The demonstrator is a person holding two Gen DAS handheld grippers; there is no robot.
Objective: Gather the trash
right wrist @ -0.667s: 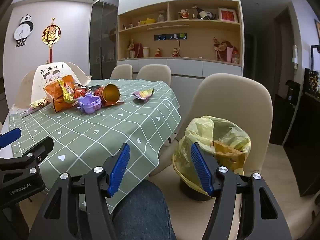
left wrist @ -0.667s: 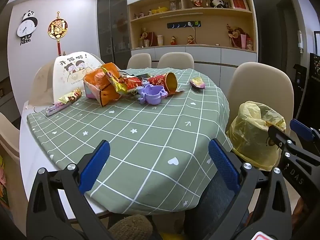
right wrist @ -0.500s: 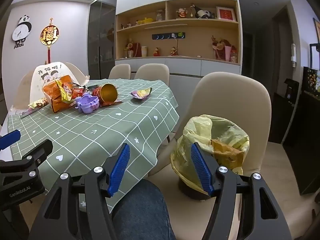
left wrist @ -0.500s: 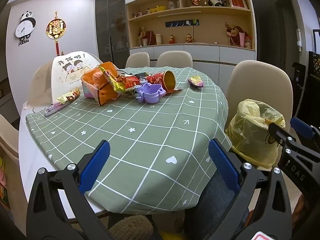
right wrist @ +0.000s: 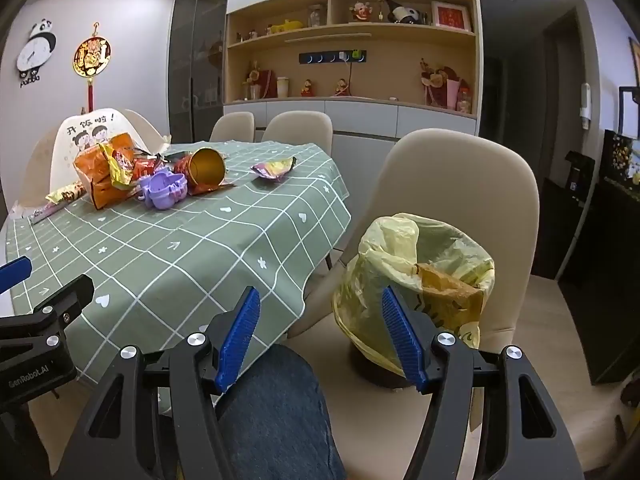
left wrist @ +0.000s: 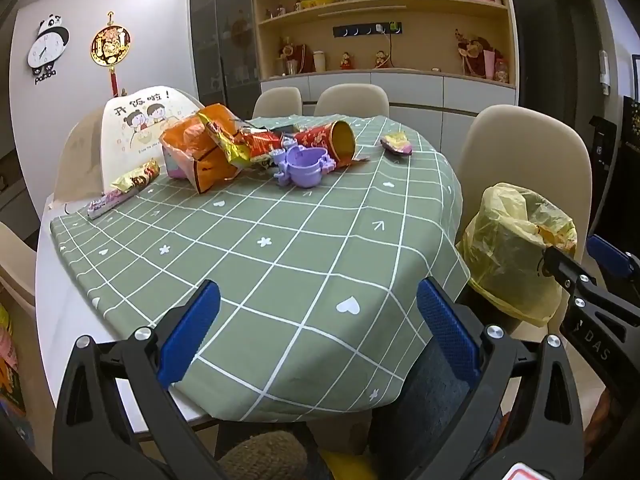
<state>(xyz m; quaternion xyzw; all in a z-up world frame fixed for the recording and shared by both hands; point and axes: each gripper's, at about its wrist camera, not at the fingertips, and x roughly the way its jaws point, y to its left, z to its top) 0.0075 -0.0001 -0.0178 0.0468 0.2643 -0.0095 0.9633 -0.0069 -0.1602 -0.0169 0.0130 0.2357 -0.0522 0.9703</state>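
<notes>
Trash lies at the far side of the green checked table: an orange snack bag, a gold wrapper, a red tube can on its side, a purple plastic toy, a small purple-yellow wrapper and wrappers at the left. A bin lined with a yellow bag stands on the beige chair and holds an orange wrapper. My left gripper is open and empty over the near table edge. My right gripper is open and empty, just before the bin.
More beige chairs stand behind the table. A chair with a printed cover is at the far left. A shelf wall with ornaments fills the back. A person's knee in dark cloth is below the grippers.
Both grippers have drifted slightly; the views shifted a little, with the bin a bit nearer in the right view. Both stay open and empty.
</notes>
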